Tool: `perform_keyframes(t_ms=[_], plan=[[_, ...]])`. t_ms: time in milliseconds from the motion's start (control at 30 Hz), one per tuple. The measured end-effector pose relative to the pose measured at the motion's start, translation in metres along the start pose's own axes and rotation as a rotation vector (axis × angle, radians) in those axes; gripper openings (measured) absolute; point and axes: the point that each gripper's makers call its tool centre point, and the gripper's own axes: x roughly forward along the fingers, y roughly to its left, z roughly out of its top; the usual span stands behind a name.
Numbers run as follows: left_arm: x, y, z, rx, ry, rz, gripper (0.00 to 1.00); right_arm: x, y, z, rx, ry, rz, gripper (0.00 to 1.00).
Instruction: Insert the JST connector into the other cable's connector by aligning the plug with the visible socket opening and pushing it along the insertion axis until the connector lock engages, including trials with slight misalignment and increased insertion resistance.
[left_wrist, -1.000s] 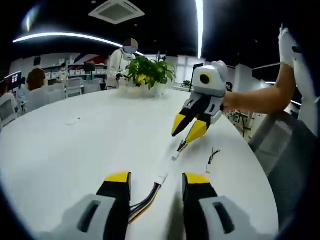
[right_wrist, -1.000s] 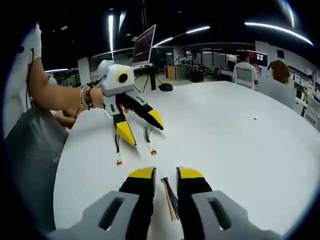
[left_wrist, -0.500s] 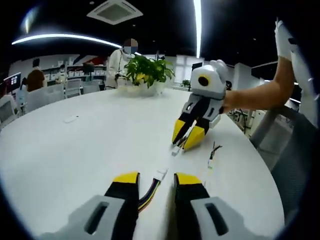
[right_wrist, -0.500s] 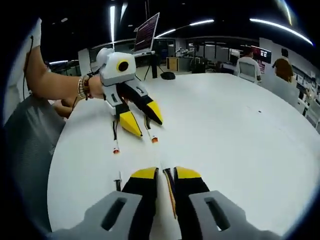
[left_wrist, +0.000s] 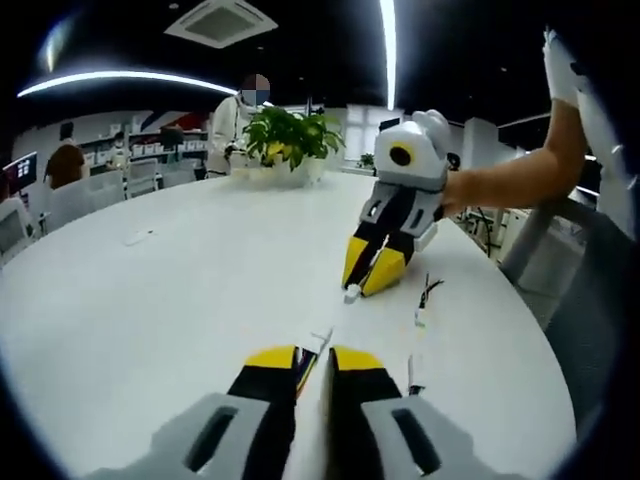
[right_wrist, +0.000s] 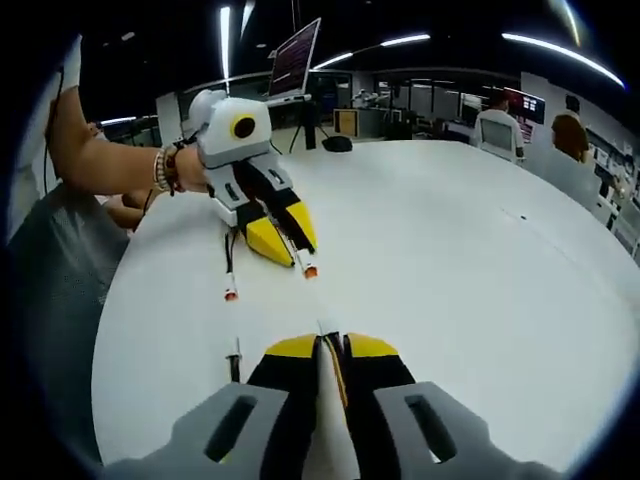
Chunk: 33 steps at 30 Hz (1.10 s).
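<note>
In the left gripper view, the left gripper (left_wrist: 315, 362) is seen with fingers pinched on a multicoloured cable (left_wrist: 306, 364), its white connector (left_wrist: 320, 338) just clear of the tips above the white tabletop (left_wrist: 180, 290); beyond, the right gripper (left_wrist: 365, 275) is pinched on a second cable's connector (left_wrist: 351, 293); a loose cable (left_wrist: 424, 303) lies to its right.

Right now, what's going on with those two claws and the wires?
Left gripper shut on cable. Right gripper shut on second cable. Connectors apart, not yet mated. Spare cable alongside.
</note>
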Motion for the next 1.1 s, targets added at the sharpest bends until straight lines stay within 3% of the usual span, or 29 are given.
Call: perform_keyframes(t_ms=[367,667,900,1100], plan=[[-0.001,-0.007,0.002,0.019,-0.002,-0.042,0.01,-0.003,0.0,0.001,-0.036,0.003,0.008,0.02],[-0.015,-0.014,0.01,0.04,0.0,-0.109,0.01,-0.015,0.019,0.02,-0.061,-0.051,0.096,0.01],[-0.021,-0.024,0.009,0.094,0.066,-0.169,0.01,-0.013,0.038,0.027,-0.111,-0.029,0.148,0.01],[-0.016,-0.033,0.011,0.11,0.073,-0.197,0.01,-0.004,0.049,0.026,-0.16,0.011,0.167,0.01]])
